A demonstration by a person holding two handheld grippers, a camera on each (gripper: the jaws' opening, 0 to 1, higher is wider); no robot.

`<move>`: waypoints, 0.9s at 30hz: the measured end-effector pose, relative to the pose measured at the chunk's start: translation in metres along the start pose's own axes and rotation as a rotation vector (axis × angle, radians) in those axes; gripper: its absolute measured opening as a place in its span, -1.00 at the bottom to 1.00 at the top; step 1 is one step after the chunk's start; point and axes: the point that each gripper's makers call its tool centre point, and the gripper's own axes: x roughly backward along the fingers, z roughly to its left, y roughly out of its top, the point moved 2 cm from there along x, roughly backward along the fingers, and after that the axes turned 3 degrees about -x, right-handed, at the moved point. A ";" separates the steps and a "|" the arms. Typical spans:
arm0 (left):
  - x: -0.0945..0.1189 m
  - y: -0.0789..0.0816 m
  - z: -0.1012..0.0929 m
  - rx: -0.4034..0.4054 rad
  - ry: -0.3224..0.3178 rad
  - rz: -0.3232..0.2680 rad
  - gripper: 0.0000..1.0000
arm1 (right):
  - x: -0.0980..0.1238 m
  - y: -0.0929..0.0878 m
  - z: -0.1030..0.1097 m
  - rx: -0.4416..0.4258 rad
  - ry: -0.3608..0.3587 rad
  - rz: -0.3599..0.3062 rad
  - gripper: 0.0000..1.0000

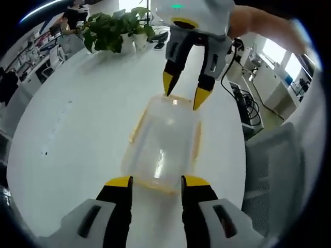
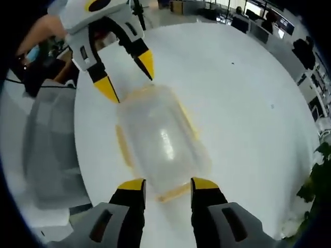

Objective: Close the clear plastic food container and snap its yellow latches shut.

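A clear plastic rectangular food container with yellow latches (image 1: 162,150) lies on the round white tabletop (image 1: 77,129), near the edge where a grey chair (image 1: 274,165) stands. The lid sits on top of the container. In the left gripper view a yellow latch (image 1: 136,126) runs along each long side, and another yellow latch lies at the near short end, between the tips of the left claw (image 1: 156,181).

The left claw is spread, its two black fingers with yellow tips standing at each side of the near end of the container. I cannot tell if the tips touch it. The right claw (image 2: 168,184) is also spread, and it stands in the same way at the opposite short end, where a yellow latch (image 2: 173,192) lies flat on the tabletop between its tips.

Each claw appears in the other view at the far end of the container, pointing down at it, with its tips apart and very close to the rim.

A green leafy plant in a white pot (image 1: 115,28) stands at the far side of the tabletop.
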 end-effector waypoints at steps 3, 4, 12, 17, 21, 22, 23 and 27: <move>-0.002 0.000 0.001 -0.027 0.000 0.010 -0.26 | -0.001 0.001 -0.001 0.013 0.000 0.005 -0.34; -0.002 0.000 0.001 -0.035 -0.001 0.011 -0.26 | -0.001 0.001 -0.001 0.021 0.002 0.005 -0.35; -0.005 0.004 0.000 -0.077 -0.014 0.011 -0.27 | -0.002 0.002 0.000 0.057 0.010 0.010 -0.35; -0.006 0.008 0.000 -0.087 -0.014 0.001 -0.27 | -0.002 0.007 0.001 0.055 0.025 -0.015 -0.36; -0.008 0.013 -0.002 -0.088 -0.020 -0.015 -0.27 | -0.003 0.010 0.002 0.051 0.029 -0.026 -0.36; -0.010 0.014 -0.002 -0.093 -0.021 -0.017 -0.27 | -0.004 0.011 0.002 0.052 0.031 -0.027 -0.36; -0.011 0.014 -0.002 -0.094 -0.023 -0.017 -0.27 | -0.004 0.012 0.003 0.054 0.033 -0.029 -0.36; -0.015 0.017 -0.004 -0.095 -0.027 -0.023 -0.27 | -0.005 0.018 0.006 0.058 0.039 -0.045 -0.36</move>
